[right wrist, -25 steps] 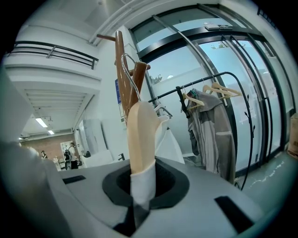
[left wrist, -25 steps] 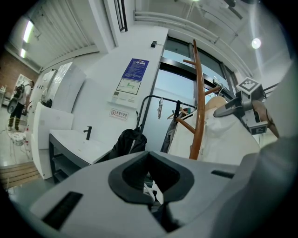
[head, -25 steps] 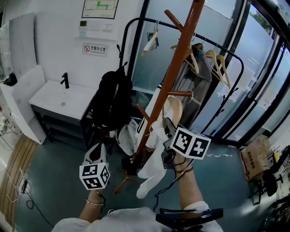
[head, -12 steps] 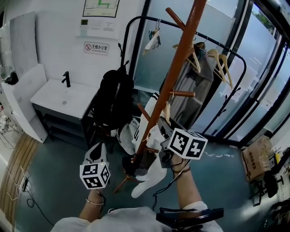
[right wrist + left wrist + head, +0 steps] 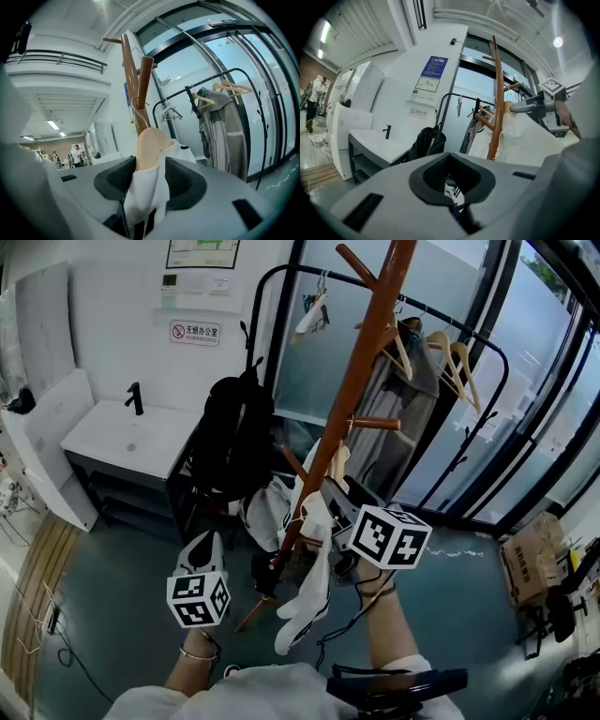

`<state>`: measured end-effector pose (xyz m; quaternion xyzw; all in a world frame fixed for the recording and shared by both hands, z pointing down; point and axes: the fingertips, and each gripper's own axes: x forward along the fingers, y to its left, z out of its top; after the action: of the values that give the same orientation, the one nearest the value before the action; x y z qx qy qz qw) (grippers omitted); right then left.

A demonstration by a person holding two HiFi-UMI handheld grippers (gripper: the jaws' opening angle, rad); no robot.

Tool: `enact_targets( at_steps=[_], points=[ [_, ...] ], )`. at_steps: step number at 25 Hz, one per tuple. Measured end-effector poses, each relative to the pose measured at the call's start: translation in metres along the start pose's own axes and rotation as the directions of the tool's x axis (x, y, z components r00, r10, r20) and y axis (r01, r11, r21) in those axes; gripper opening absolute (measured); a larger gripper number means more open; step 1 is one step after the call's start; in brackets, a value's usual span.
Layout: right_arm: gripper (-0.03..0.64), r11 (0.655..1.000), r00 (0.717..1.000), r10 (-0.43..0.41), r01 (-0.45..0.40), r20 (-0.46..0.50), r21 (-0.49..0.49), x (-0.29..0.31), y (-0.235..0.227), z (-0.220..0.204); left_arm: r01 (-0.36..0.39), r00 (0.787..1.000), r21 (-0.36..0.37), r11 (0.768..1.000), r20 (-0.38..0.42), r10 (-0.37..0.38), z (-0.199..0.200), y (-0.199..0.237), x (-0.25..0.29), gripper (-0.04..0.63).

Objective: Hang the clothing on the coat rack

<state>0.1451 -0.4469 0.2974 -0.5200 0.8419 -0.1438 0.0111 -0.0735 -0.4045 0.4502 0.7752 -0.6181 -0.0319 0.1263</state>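
- right gripper (image 5: 339, 521): jaws have just been opening, now wide apart; the smooth wooden hanger (image 5: 149, 145) w/ soft white garment (image 5: 314, 570) stands betw. them, not clamped.
- hanger's wire hook sits at a peg of the round brown coat rack (image 5: 356, 381).
- left gripper (image 5: 202, 549): jaws together, nothing inside.
- behind the rack: black backpack (image 5: 230, 442), black tube rail (image 5: 281, 282) w/ grey clothes (image 5: 380, 418).

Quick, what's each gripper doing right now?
Left gripper: shut, empty.
Right gripper: open, jaws have just been opening, wooden hanger and white garment between them.
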Motion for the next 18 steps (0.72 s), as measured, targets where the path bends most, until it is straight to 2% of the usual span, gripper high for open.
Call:
enact_targets(
  at_steps=[18],
  points=[
    [0.213, 0.999, 0.999, -0.034, 0.033, 0.033, 0.017, -0.034, -0.007, -0.009, 0.053, 0.998, -0.002, 0.999, -0.042, -0.053, -0.015, -0.020, -0.007, 0.008]
  ],
)
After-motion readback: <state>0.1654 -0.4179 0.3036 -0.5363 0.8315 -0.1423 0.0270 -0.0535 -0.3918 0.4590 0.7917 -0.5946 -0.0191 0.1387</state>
